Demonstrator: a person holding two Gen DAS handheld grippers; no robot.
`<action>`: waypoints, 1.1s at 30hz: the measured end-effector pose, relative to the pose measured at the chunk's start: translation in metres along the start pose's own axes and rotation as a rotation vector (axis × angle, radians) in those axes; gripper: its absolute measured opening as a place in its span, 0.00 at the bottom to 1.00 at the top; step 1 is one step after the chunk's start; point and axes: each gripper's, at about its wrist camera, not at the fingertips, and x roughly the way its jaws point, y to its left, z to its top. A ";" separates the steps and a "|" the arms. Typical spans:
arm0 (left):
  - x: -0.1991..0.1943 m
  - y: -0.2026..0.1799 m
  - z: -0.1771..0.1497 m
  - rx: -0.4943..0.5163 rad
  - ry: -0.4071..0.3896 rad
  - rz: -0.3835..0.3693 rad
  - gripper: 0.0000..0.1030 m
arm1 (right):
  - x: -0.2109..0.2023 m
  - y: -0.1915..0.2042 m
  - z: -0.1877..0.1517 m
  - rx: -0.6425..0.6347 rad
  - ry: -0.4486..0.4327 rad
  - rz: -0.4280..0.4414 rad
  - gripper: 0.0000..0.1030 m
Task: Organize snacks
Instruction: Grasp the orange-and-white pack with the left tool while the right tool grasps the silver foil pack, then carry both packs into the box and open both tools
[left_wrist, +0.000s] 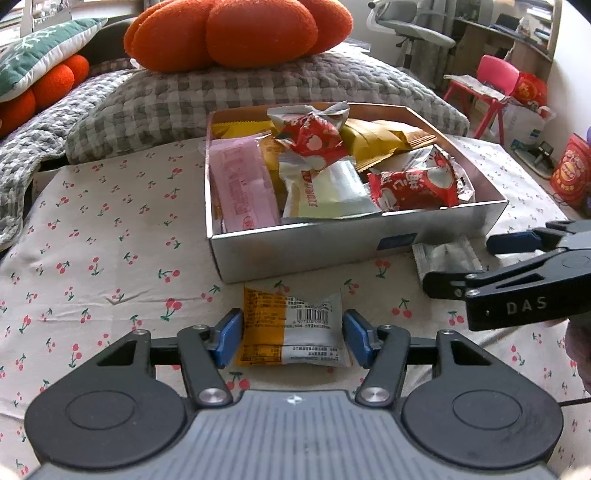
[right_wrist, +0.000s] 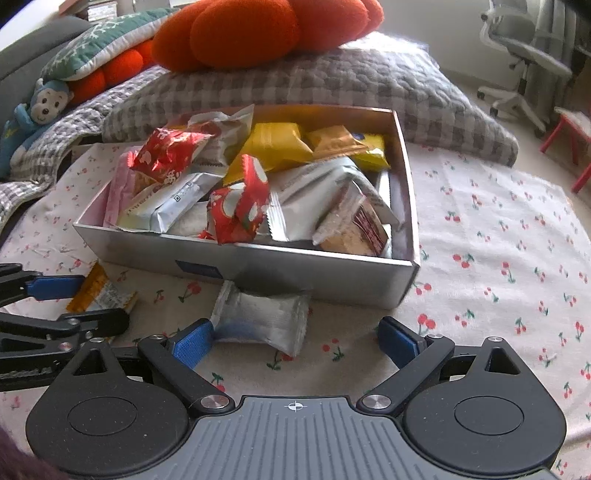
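Observation:
A silver box (left_wrist: 332, 251) full of snack packets stands on the cherry-print cloth. In front of it lies an orange and white snack packet (left_wrist: 291, 325), label side up. My left gripper (left_wrist: 291, 336) has its blue pads against both ends of it, and the packet rests on the cloth. A silver packet (right_wrist: 262, 317) lies against the box's front wall (right_wrist: 314, 273). My right gripper (right_wrist: 295, 339) stands wide open around it, its left pad near the packet's end and its right pad well apart. In the left wrist view the right gripper (left_wrist: 460, 266) comes in from the right.
A grey checked quilt (left_wrist: 258, 85) with orange cushions (left_wrist: 240, 29) lies behind the box. A blue monkey toy (right_wrist: 33, 114) sits far left. An office chair (right_wrist: 524, 59) and a red stool (left_wrist: 484, 88) stand beyond the bed. Bare cloth (right_wrist: 498, 240) stretches right of the box.

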 end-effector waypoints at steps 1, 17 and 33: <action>0.000 0.001 0.000 0.004 -0.001 0.002 0.54 | 0.001 0.003 0.000 -0.009 -0.001 -0.002 0.94; -0.004 0.007 -0.002 0.002 -0.003 0.009 0.53 | 0.004 0.009 0.008 0.019 -0.007 -0.071 0.65; -0.014 -0.004 0.010 -0.008 -0.042 -0.012 0.53 | -0.025 -0.024 0.007 0.036 -0.017 0.003 0.38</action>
